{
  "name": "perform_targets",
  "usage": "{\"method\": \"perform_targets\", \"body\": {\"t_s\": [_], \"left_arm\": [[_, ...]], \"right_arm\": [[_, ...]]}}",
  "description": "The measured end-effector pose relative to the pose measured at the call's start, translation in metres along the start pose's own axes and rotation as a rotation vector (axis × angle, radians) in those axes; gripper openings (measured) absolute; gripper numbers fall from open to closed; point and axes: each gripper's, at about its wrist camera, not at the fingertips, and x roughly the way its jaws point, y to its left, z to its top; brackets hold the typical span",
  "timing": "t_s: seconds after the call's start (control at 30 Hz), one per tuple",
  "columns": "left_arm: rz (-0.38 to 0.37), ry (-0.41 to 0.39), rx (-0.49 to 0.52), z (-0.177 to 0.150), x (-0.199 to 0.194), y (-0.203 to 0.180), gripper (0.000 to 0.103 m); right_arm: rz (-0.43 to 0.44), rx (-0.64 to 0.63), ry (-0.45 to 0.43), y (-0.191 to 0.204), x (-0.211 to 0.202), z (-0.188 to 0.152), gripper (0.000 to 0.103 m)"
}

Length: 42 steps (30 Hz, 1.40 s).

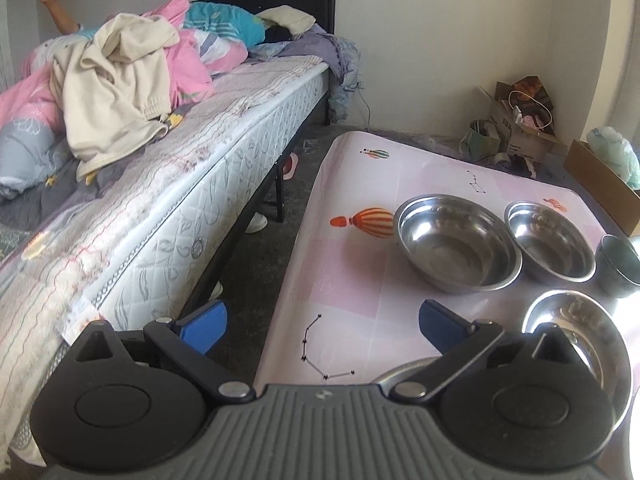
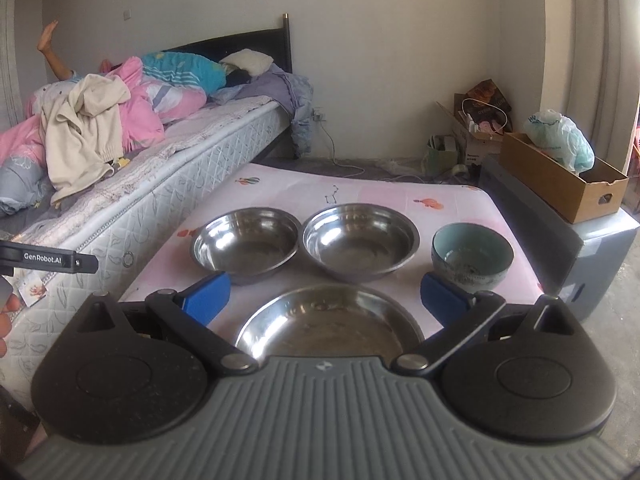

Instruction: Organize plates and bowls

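Right wrist view took in the whole layout: the counter (image 2: 280,192), a low surface under a pink patterned cover, stood just beside the bed (image 2: 168,168) and carried every dish in the task. All of them sat upright, mouths up. Being round, none had a long axis or a pointing direction to speak of — only the open side, which faced the ceiling in each case.

Largest was the shallow steel plate (image 2: 328,324) at the near edge, directly ahead of the right claw (image 2: 325,294), whose blue fingers were spread wide to either side of it and held nothing. That stance looked like a line-up on the plate as the base of a stack, though this is a guess. Behind it stood the two steel bowls, the left steel bowl (image 2: 246,242) and the right steel bowl (image 2: 360,246), side by side with rims almost touching. Smallest was the ceramic bowl (image 2: 472,256), pale blue inside, apart at the right end of that row.

Left wrist view showed the left claw (image 1: 322,326) likewise released and empty, hovering over the counter's left edge near the bed, well apart from the bowls. Spread out singly like this, the dishes seemed laid ready for nesting by size.
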Motion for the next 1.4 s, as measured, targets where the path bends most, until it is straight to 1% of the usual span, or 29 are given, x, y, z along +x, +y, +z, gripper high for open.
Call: {"method": "perform_targets", "body": {"t_s": [0.1,0.23,0.33,0.4,0.5,0.6,0.7,0.73,0.8,0.83,0.9,0.93,0.97,1.0,1.03,1.1,1.2,1.27,1.3,1.33,1.4], "left_arm": [[-0.018,0.007,0.020,0.007,0.008,-0.005,0.103],[-0.056,0.027,0.013,0.013,0.021,-0.009,0.103],[-0.109,0.038,0.004,0.018,0.031,-0.013,0.103],[-0.129,0.035,0.012,0.022,0.038,-0.017,0.103],[-0.120,0.034,0.039,0.029,0.050,-0.027,0.103],[-0.129,0.039,0.038,0.040,0.066,-0.035,0.101],[-0.133,0.037,0.053,0.053,0.083,-0.043,0.097],[-0.131,0.037,0.062,0.057,0.090,-0.045,0.094],[-0.126,0.038,0.075,0.065,0.106,-0.050,0.091],[-0.123,0.046,0.077,0.069,0.114,-0.051,0.088],[-0.115,0.080,0.067,0.076,0.134,-0.053,0.080],[-0.113,0.104,0.058,0.080,0.144,-0.053,0.073],[-0.115,0.126,0.048,0.083,0.153,-0.053,0.064],[-0.117,0.145,0.040,0.085,0.162,-0.053,0.062],[-0.118,0.161,0.034,0.086,0.169,-0.053,0.061],[-0.116,0.188,0.025,0.089,0.183,-0.054,0.060],[-0.111,0.225,0.029,0.090,0.200,-0.055,0.059],[-0.094,0.251,0.033,0.089,0.211,-0.057,0.055],[-0.100,0.257,0.033,0.089,0.214,-0.058,0.055],[-0.105,0.259,0.030,0.088,0.216,-0.058,0.054],[-0.111,0.258,0.029,0.088,0.217,-0.061,0.050]], "right_arm": [[0.015,0.021,0.003,-0.005,0.011,0.010,0.102],[0.075,0.088,0.021,-0.016,0.030,0.020,0.102],[0.114,0.134,0.061,-0.022,0.046,0.024,0.102],[0.133,0.151,0.092,-0.024,0.059,0.025,0.102],[0.151,0.168,0.115,-0.028,0.078,0.027,0.102],[0.188,0.224,0.148,-0.034,0.103,0.029,0.102],[0.229,0.292,0.187,-0.038,0.131,0.032,0.101],[0.242,0.312,0.197,-0.038,0.139,0.033,0.100],[0.254,0.349,0.212,-0.036,0.157,0.034,0.094],[0.258,0.363,0.222,-0.035,0.165,0.034,0.091],[0.259,0.375,0.237,-0.029,0.182,0.035,0.079],[0.253,0.376,0.244,-0.026,0.189,0.034,0.076],[0.250,0.374,0.250,-0.021,0.196,0.034,0.071],[0.247,0.371,0.255,-0.017,0.202,0.034,0.067],[0.243,0.361,0.259,-0.012,0.208,0.033,0.064],[0.219,0.327,0.271,-0.003,0.221,0.032,0.053],[0.195,0.305,0.291,0.006,0.237,0.030,0.047],[0.172,0.295,0.307,0.007,0.246,0.029,0.043],[0.172,0.297,0.312,0.008,0.250,0.027,0.039],[0.172,0.302,0.317,0.008,0.253,0.027,0.037],[0.162,0.302,0.325,0.009,0.258,0.025,0.035]]}}
